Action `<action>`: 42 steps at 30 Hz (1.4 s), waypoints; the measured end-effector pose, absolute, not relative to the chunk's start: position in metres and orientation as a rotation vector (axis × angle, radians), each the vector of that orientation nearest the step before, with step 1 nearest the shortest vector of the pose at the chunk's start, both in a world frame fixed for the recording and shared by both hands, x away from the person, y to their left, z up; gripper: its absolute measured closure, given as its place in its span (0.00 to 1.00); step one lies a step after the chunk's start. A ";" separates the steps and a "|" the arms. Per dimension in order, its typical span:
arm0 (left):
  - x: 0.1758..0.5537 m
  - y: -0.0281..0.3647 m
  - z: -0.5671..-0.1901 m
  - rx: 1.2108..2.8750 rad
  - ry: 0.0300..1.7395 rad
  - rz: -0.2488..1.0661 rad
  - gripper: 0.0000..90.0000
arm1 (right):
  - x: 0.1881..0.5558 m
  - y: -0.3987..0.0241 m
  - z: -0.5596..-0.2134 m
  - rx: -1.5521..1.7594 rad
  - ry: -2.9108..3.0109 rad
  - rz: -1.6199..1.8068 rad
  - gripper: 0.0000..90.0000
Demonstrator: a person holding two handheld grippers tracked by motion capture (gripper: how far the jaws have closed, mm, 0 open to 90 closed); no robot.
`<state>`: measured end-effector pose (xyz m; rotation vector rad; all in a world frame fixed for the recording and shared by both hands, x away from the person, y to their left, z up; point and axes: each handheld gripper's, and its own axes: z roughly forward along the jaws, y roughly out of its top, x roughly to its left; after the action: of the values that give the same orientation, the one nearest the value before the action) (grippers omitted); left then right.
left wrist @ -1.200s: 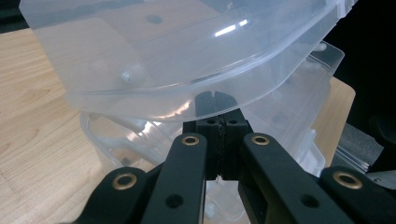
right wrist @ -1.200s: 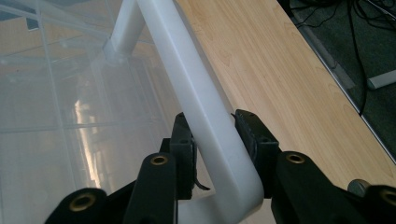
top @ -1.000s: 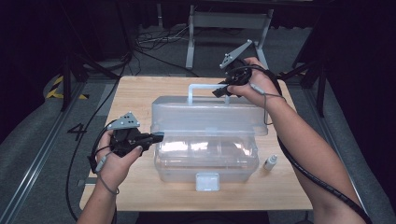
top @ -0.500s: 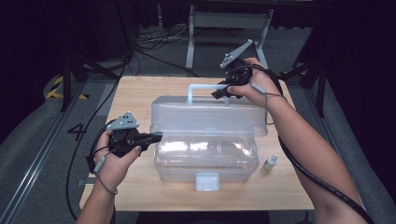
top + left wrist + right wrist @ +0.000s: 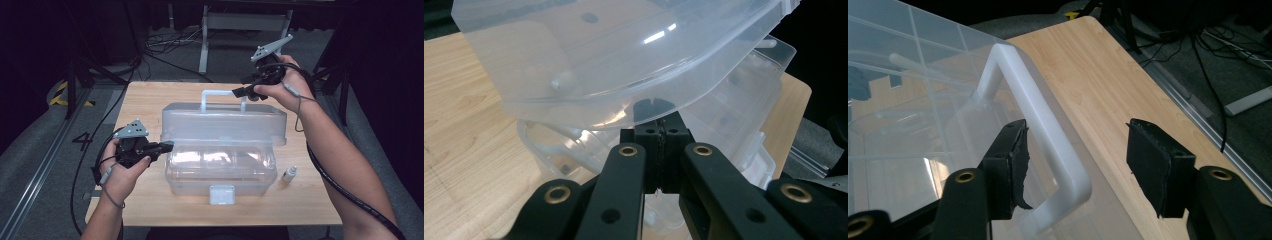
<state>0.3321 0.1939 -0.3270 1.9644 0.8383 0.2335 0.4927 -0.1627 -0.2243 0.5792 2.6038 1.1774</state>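
A clear plastic toolbox [image 5: 220, 170] stands mid-table with its lid [image 5: 222, 125] swung up and back. The lid's white handle [image 5: 222, 94] points away from me. My left gripper [image 5: 166, 146] is shut, its tips pressed against the box's left end under the lid's edge [image 5: 624, 107]. In the left gripper view the left gripper [image 5: 659, 135] has its pads tight together, and I cannot tell whether plastic is pinched between them. My right gripper [image 5: 241, 92] is open at the handle's right end. The handle [image 5: 1048, 125] runs between the jaws of the right gripper [image 5: 1075, 150], close to one pad.
A small white bottle [image 5: 289, 174] lies on the wooden table [image 5: 150, 100] right of the box. The box's front latch [image 5: 222, 194] hangs toward the near edge. Cables and a metal frame sit on the floor beyond the table.
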 end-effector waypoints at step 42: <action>0.338 0.187 -0.321 1.999 0.810 0.226 1.00 | 0.357 -0.273 -0.238 0.772 2.471 1.351 0.69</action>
<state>0.3377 0.1872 -0.3211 1.9985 0.8100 0.2261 0.3569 -0.2733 -0.2384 0.7720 2.4706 1.3510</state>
